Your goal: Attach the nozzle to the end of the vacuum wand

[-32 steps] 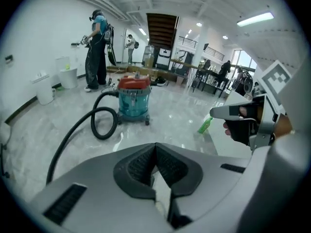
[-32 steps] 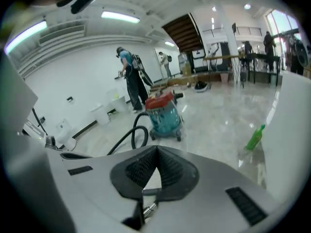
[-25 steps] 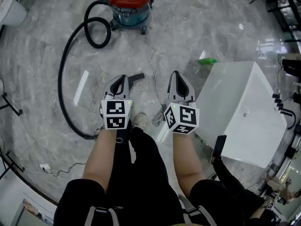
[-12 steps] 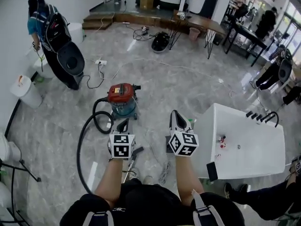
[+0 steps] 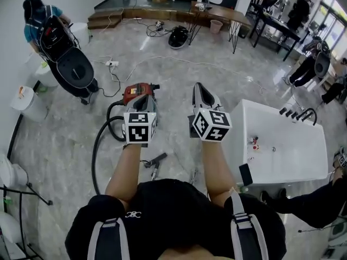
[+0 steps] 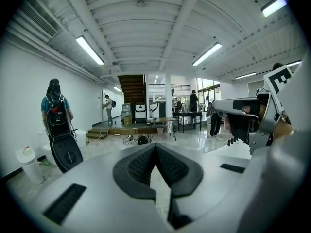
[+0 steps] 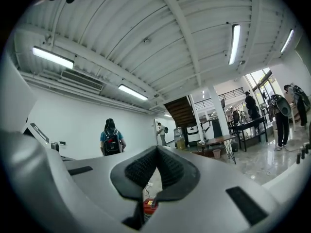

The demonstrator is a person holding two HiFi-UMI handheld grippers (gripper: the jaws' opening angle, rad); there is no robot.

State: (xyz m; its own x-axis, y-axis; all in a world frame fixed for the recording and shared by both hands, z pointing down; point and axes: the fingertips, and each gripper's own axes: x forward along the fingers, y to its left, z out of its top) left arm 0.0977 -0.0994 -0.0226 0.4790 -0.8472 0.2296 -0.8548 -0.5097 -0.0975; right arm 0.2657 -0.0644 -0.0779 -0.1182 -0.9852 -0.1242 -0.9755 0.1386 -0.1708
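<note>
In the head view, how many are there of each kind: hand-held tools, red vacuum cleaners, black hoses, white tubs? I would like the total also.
tools: 2 (left tool, right tool)
red vacuum cleaner: 1
black hose: 1
white tub: 1
total: 5

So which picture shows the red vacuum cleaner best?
The head view: most of the red vacuum cleaner shows, on the floor with its black hose. The right gripper view catches only a red sliver. The left gripper view shows none.
</note>
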